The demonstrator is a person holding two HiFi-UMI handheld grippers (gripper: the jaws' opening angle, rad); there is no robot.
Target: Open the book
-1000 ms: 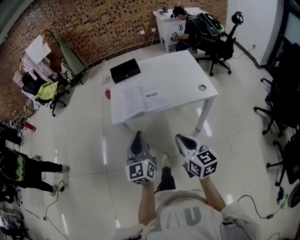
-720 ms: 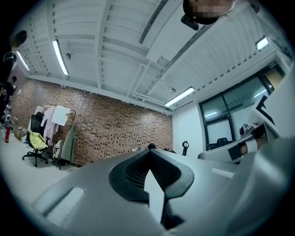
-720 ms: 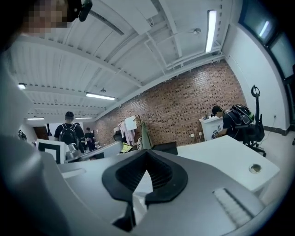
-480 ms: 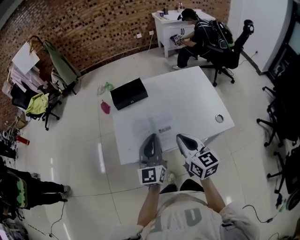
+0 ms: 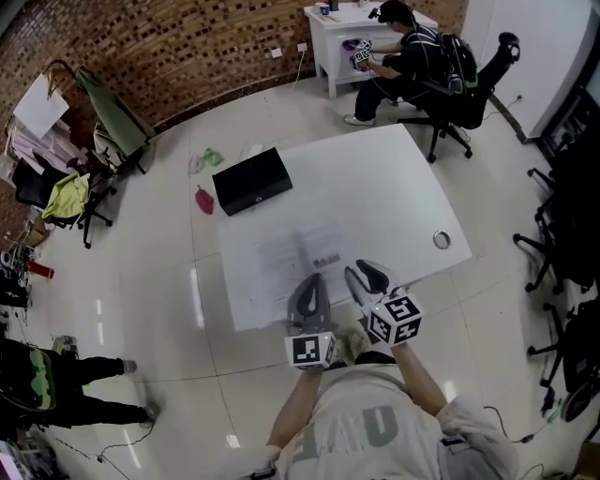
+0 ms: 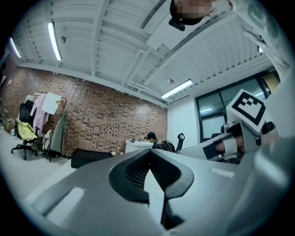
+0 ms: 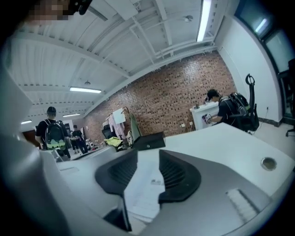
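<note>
While the left gripper hangs low over the near edge of the white table, its two jaws are pressed together with nothing caught between them; in the left gripper view the ribbed pads meet at the tip, leaving only a thin sliver of light lower down. Just to its right, and close beside it, the right gripper points slightly downward and its jaws are opening, so a clear gap stands between the pads. Through that gap the right gripper view shows the book, but the pads do not press on it. The book lies flat on the table directly ahead of both sets of tips, its pale printed pages already spread open (a small dark block of print sits near the middle of the spread). Whether either tip touches the paper cannot be told. Farther ahead of the grippers, and off to the left gripper's left, a black case rests near the far corner of the table. Out to the right gripper's right, a round metal grommet is set into the tabletop near its edge. Well beyond the table, ahead and to the right of both grippers, a seated person with a backpack faces a small white desk against the brick wall.
</note>
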